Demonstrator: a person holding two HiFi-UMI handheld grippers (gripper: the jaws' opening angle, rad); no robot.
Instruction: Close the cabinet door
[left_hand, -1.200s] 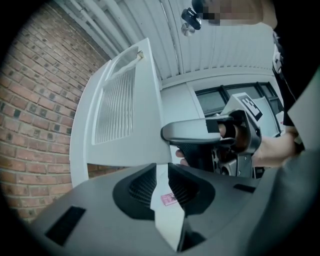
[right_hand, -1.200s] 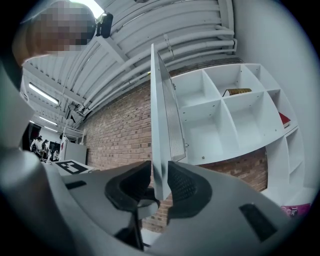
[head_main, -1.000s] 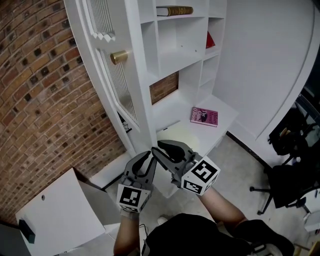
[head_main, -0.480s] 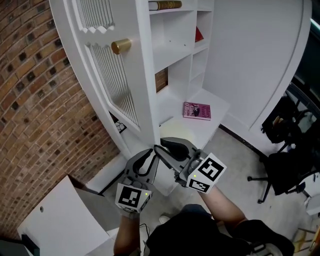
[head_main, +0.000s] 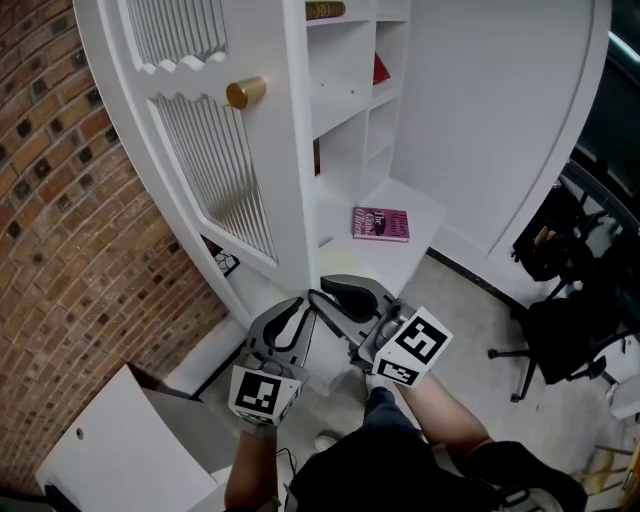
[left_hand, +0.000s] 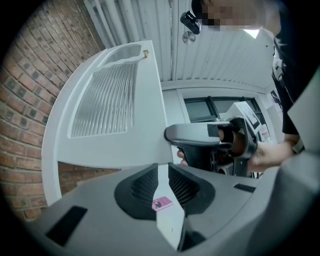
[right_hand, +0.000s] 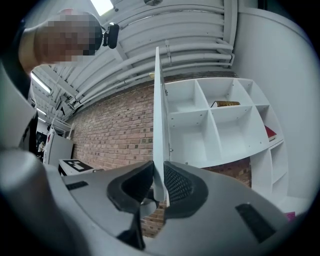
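Observation:
The white cabinet door (head_main: 200, 150) with a brass knob (head_main: 245, 92) stands swung out from the shelved cabinet (head_main: 345, 110). My right gripper (head_main: 318, 293) sits low at the door's free edge. In the right gripper view the door edge (right_hand: 158, 100) runs straight between the jaws of that gripper (right_hand: 159, 167) and fills the narrow gap. The left gripper view shows a right gripper finger (left_hand: 200, 134) meeting the door (left_hand: 110, 130). My left gripper (head_main: 300, 303) hangs just beside it, jaws a little apart and empty (left_hand: 163, 167).
A pink book (head_main: 381, 224) lies on the bottom shelf; a red book (head_main: 380, 68) and a brown book (head_main: 325, 10) sit higher. Brick wall (head_main: 60, 200) at left, a second white door (head_main: 500, 120) at right, a black chair (head_main: 570, 330), a white panel (head_main: 120, 440).
In the head view the door's face has grown broader and the shelves have slid up and left. Both grippers stay at the door's lower free edge.

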